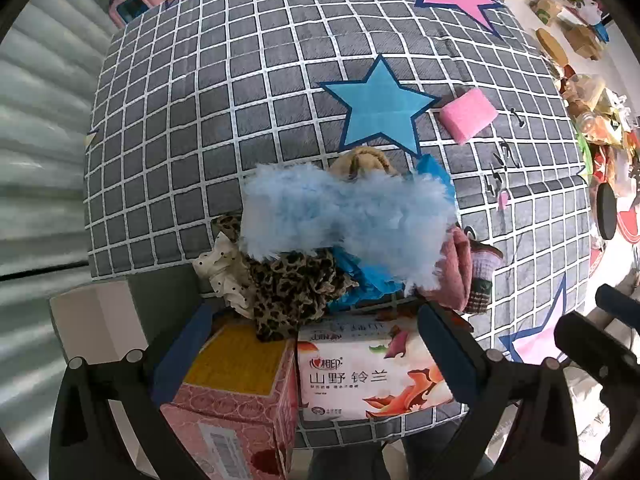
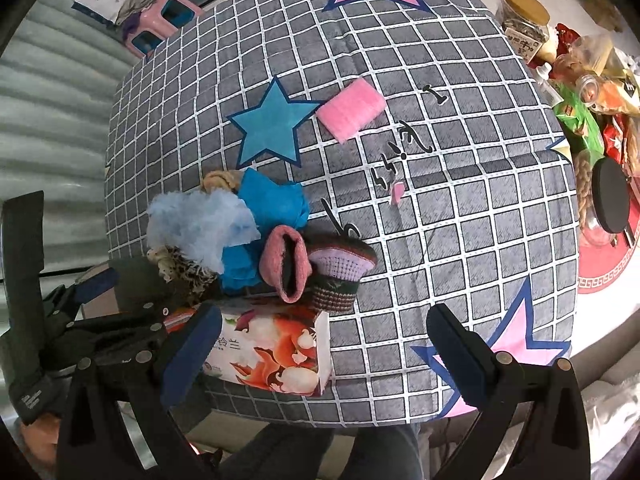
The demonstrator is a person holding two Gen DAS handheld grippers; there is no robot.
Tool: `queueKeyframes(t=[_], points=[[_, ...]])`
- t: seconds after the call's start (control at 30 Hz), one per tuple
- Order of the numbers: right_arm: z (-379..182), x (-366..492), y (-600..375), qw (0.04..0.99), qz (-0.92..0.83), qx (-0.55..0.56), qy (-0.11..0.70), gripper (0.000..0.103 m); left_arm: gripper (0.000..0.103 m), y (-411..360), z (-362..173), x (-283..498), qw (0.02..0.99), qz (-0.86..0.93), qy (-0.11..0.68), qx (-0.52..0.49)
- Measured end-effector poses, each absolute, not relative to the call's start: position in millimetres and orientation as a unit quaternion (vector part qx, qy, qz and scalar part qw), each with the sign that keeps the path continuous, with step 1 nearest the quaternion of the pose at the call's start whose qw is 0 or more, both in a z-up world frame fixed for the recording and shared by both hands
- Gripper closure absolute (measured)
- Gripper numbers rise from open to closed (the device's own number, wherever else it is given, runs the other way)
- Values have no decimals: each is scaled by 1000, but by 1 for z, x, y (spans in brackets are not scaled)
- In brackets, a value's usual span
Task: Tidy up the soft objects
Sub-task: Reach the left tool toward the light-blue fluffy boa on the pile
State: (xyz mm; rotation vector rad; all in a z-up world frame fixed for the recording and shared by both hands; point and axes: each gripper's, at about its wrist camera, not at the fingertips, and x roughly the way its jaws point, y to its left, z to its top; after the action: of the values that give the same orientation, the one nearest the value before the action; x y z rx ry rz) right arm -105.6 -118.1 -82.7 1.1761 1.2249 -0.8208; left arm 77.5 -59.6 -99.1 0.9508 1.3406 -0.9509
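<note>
A heap of soft things lies at the near left of the grid-patterned cloth (image 1: 200,128): a fluffy light-blue piece (image 1: 348,216) (image 2: 196,228), a blue cloth (image 2: 272,200), a leopard-print scrunchie (image 1: 288,292), a pink knit piece (image 2: 284,264) and a tan plush (image 1: 360,162). A pink sponge (image 1: 468,114) (image 2: 352,108) lies apart, beside the blue star. My left gripper (image 1: 312,344) is open above the tissue pack (image 1: 372,372) and a pink box (image 1: 236,392), with nothing between its fingers. My right gripper (image 2: 324,352) is open over the near edge, also with nothing between its fingers.
Jars, packets and bottles (image 2: 580,76) crowd the floor to the right, with a red mat (image 2: 608,276). A pink stool (image 2: 160,20) stands at the far left. A white box (image 1: 96,320) sits beside the cloth's near-left corner. Bare cloth (image 2: 460,220) spreads right of the heap.
</note>
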Motion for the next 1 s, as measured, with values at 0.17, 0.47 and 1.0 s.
queueKeyframes(t=[0.17,0.47,1.0], points=[[-84,-107,-119,585,-355,507,525,0,0,-64,-103,76,577,-411,578,406],[-85,-109,-121,583,-355,510,523,0,0,-69,-108,73,576,-409,575,413],[-88,-106,-119,584,-350,514,521,0,0,-90,-142,100,600,-375,553,441]])
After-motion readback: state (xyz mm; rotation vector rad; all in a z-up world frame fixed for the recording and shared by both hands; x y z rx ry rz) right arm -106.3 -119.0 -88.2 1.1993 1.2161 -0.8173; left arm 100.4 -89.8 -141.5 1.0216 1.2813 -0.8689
